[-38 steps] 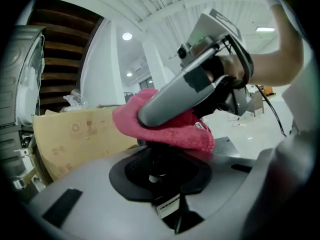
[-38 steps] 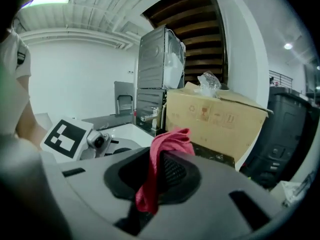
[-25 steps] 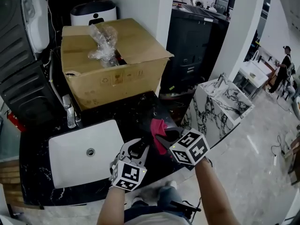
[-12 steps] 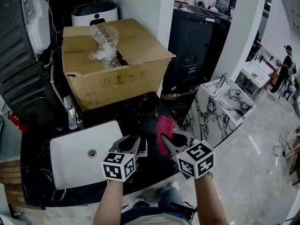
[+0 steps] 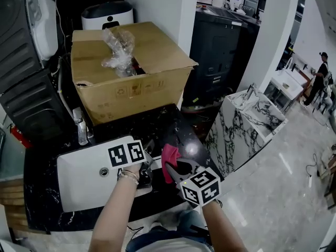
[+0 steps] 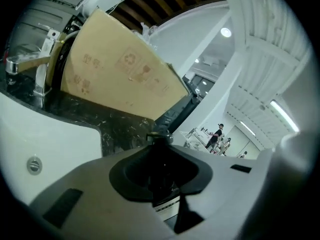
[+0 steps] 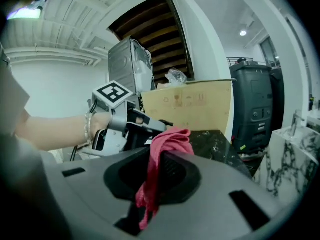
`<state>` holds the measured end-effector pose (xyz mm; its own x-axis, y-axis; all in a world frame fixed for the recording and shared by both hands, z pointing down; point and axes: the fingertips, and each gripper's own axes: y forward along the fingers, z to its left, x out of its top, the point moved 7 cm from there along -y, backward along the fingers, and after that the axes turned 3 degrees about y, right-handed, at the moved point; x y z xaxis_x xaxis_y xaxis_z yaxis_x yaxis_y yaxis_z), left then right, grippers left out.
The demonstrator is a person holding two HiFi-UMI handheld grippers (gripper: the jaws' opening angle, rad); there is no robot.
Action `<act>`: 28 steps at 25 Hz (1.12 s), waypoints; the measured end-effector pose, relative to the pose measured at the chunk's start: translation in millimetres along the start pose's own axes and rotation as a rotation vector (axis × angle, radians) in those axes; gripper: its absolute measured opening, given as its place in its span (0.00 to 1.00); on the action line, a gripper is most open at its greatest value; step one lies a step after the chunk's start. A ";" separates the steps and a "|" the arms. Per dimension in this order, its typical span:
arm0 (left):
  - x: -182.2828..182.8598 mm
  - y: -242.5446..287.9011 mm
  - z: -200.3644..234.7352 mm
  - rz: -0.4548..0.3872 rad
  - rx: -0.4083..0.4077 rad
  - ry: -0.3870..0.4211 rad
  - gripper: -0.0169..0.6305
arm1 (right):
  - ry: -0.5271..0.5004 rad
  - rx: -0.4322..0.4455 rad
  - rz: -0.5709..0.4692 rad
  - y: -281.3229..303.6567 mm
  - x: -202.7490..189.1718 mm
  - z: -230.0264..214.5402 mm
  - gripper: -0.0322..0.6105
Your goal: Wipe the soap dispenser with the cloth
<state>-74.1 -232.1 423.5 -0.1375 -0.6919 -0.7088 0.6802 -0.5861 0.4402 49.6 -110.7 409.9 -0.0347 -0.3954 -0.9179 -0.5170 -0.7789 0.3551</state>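
— What has the left gripper (image 6: pixel 160 154) got?
— Its jaws are clamped narrowly on the dark soap dispenser (image 6: pixel 166 204), by the right edge of the white sink (image 5: pixel 73 188).
— And the right gripper (image 7: pixel 161 164)?
— Closed on the red cloth (image 7: pixel 170 139), which bunches above the jaws, just beside the dispenser.
— The arms?
— Both forearms reach in from the head view's bottom edge, marker cubes turned up to the camera.
— The dispenser's axis?
— In the left gripper view it runs up the picture, pump head on top.
— Containers?
— At the back of the black tabletop (image 5: pixel 173 125), an open cardboard box (image 5: pixel 131 88) holds crumpled clear plastic (image 5: pixel 116 49)
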 end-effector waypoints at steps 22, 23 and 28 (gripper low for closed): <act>5.4 10.0 16.9 0.066 -0.090 -0.111 0.17 | 0.166 -0.118 0.170 21.3 -29.2 -43.4 0.13; 5.0 10.3 17.0 0.065 -0.091 -0.111 0.17 | 0.189 -0.113 0.137 16.9 -23.4 -41.4 0.12; 4.7 10.9 13.4 0.062 -0.088 -0.085 0.17 | 0.201 -0.001 -0.046 14.4 20.2 -19.7 0.12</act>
<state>-77.0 -247.3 432.4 -0.1512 -0.7610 -0.6308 0.7493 -0.5045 0.4290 58.3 -139.4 400.0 0.1609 -0.4485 -0.8792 -0.5132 -0.7989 0.3136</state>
